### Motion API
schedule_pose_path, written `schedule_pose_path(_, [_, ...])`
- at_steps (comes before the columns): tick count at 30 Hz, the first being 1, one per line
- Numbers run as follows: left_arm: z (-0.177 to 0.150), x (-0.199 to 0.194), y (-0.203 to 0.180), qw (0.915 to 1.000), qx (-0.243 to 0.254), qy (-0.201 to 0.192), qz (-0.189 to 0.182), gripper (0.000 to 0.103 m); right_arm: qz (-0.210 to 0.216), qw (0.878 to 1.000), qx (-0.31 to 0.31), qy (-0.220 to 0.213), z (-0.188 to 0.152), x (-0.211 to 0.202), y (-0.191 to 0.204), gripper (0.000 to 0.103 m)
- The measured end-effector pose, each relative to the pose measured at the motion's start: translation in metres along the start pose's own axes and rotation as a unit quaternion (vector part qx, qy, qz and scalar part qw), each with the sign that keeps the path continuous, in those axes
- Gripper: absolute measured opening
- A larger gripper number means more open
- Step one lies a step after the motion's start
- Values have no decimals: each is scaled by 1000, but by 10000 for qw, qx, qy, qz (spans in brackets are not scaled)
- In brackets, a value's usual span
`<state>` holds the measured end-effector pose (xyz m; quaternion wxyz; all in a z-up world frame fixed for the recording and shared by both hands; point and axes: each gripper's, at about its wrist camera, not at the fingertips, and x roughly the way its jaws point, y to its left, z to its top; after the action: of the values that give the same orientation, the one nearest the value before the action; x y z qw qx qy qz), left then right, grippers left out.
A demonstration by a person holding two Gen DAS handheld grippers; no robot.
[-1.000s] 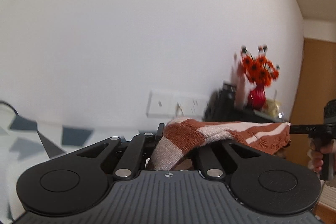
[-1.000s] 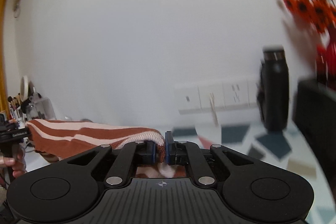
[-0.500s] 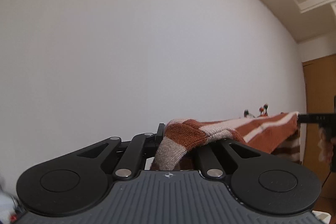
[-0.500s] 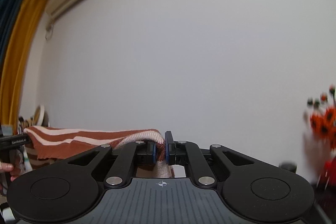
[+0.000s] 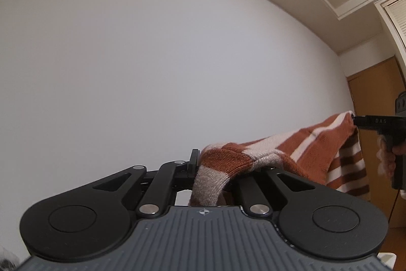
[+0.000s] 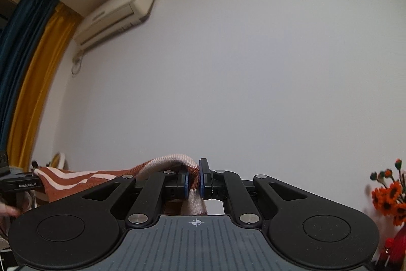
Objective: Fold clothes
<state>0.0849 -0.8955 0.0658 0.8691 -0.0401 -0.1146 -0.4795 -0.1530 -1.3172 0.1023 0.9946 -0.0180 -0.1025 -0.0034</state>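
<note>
A rust-and-cream striped sweater is held raised in front of a white wall, stretched between the two grippers. The left gripper is clamped onto one bunched edge of the knit, and the right gripper is closed tight on the other edge, blue pads pressing the fabric. In the right wrist view, orange flowers in a red vase are seen at four o'clock, and an air conditioner at ten o'clock.

The sweater is coarse ribbed knit (rust and cream), each tool matt black plastic.
</note>
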Motion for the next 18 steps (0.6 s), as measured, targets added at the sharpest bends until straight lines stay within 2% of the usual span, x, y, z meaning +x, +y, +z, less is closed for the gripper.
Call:
schedule_pose_path(3, [-20,19,2,9996,-108,247,-2,7,-190,9990,54,391,-23,21,-14,7])
schedule_pose_path(9, [-78,63,9,9961,-401,788,76,7,-739,9911,-93,1102,-93,68,-44,7])
schedule_pose_path(12, [-119,91,25,9850,-1076,1349,-52,7,-824,9828,147,1648,-140,89,-60,7])
schedule_pose_path(15, [-170,115,41,9610,-1862,2029,-235,7,-850,9677,426,2334,-196,112,-69,7])
schedule_pose_path(17, [-202,127,44,9522,-1928,2367,-60,7,-889,9580,483,2683,-235,122,-74,7])
schedule_pose_path(18, [-213,131,41,9514,-1905,2420,-41,7,-907,9541,514,2807,-253,127,-74,7])
